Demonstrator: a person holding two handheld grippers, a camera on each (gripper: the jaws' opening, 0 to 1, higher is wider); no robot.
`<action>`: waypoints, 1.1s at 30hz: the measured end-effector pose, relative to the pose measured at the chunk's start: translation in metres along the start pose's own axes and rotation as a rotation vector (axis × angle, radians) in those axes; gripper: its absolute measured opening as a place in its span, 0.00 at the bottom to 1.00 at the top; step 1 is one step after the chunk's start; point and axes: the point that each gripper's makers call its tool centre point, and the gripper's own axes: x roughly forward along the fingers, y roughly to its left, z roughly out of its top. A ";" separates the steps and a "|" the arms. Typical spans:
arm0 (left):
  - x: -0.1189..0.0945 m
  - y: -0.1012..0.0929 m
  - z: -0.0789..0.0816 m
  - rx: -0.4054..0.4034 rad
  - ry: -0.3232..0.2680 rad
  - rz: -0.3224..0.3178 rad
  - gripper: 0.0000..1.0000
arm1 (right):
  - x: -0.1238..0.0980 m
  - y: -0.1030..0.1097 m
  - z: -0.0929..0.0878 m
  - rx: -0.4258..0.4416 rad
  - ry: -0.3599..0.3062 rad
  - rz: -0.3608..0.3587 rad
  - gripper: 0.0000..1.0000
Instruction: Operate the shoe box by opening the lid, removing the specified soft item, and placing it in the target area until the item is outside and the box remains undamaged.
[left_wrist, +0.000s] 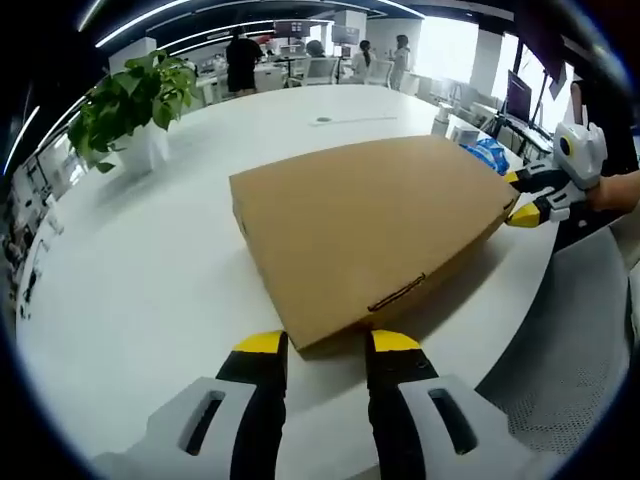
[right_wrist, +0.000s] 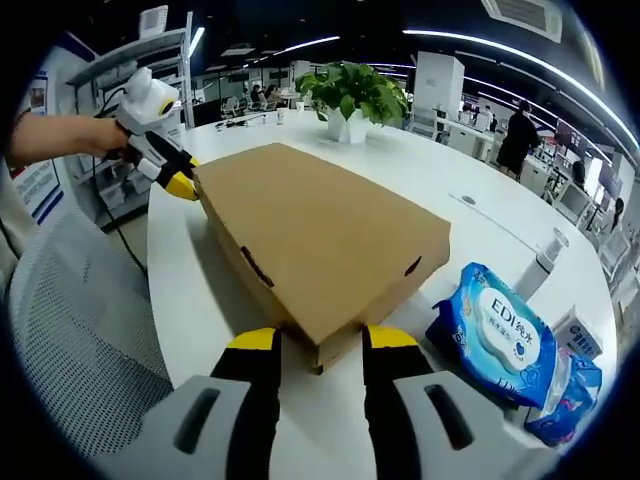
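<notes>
We work from the left end first: our left gripper (left_wrist: 325, 345) sits at one short end of the closed shoe box (left_wrist: 370, 225), jaws parted moderately with the box corner just ahead of the yellow tips and nothing held between them. The box's long axis runs straight away from these jaws toward our right gripper (left_wrist: 525, 195), which meets the far end. From the right gripper view the same holds in mirror: our right gripper (right_wrist: 320, 340) has its jaws apart and empty, the near corner of the box (right_wrist: 320, 235) just beyond the tips and possibly touching, though we cannot be sure. Each gripper is equally near its own end, so lifting the lid looks like a two-ended move. The box lies flat on a white round table (left_wrist: 150, 290). A blue wipes pack (right_wrist: 500, 335) lies just beside its right end, a potted plant (left_wrist: 135, 105) stands well apart, and an open office with people lies beyond.
</notes>
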 end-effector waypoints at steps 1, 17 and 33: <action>0.001 0.000 0.000 -0.001 0.000 0.000 0.29 | 0.000 -0.001 0.000 0.000 0.000 0.001 0.29; 0.023 0.012 0.024 -0.003 0.014 -0.002 0.29 | 0.015 -0.030 0.010 0.003 0.006 -0.012 0.29; 0.045 0.023 0.052 -0.013 0.015 -0.004 0.29 | 0.032 -0.066 0.022 -0.006 0.028 -0.016 0.29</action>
